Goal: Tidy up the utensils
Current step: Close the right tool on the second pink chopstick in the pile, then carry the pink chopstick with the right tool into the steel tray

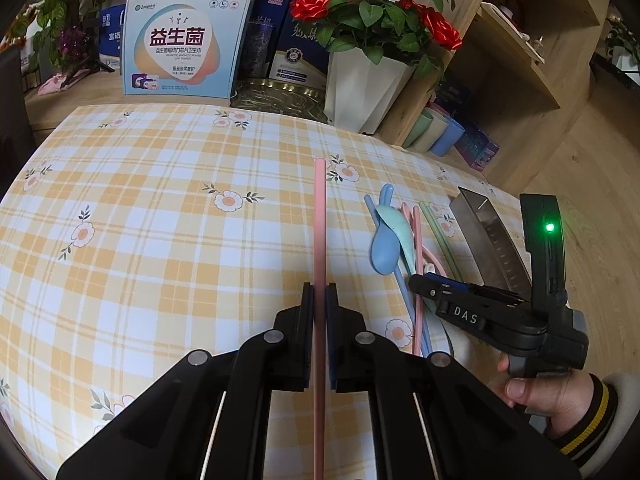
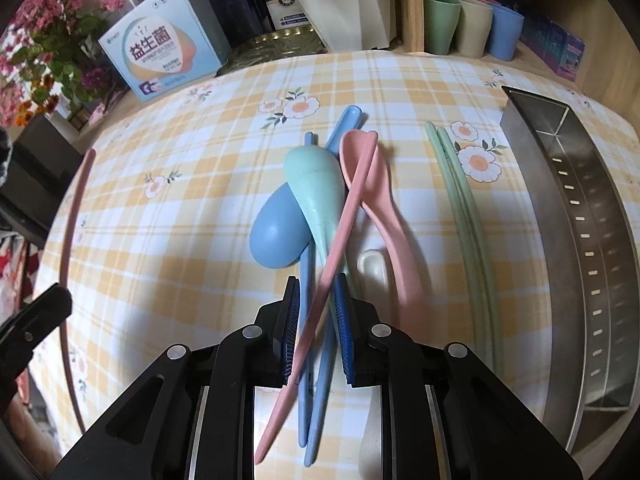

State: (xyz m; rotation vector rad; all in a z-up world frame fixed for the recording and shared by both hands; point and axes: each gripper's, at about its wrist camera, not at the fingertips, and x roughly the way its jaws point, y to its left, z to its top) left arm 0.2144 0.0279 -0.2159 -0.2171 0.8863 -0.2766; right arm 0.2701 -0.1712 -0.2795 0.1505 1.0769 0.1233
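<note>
My left gripper (image 1: pixel 319 286) is shut on a long pink chopstick (image 1: pixel 320 220) that points away over the checked tablecloth. To its right lies a heap of utensils: a blue spoon (image 2: pixel 276 236), a teal spoon (image 2: pixel 316 184), a pink spoon (image 2: pixel 384 200), a white spoon (image 2: pixel 372 268) and two blue chopsticks (image 2: pixel 307 272). My right gripper (image 2: pixel 317 280) is down in that heap. A second pink chopstick (image 2: pixel 344 224) sits slantwise between its blue pads, touching both, with the blue chopsticks under it. A green chopstick pair (image 2: pixel 468 220) lies further right.
A long steel utensil holder (image 2: pixel 580 220) stands along the table's right edge. At the back are pastel cups (image 2: pixel 472 24), a light blue box (image 2: pixel 160 52), a white vase of red roses (image 1: pixel 360 88) and a wooden shelf. A hand in a striped cuff (image 1: pixel 560 396) holds the right gripper.
</note>
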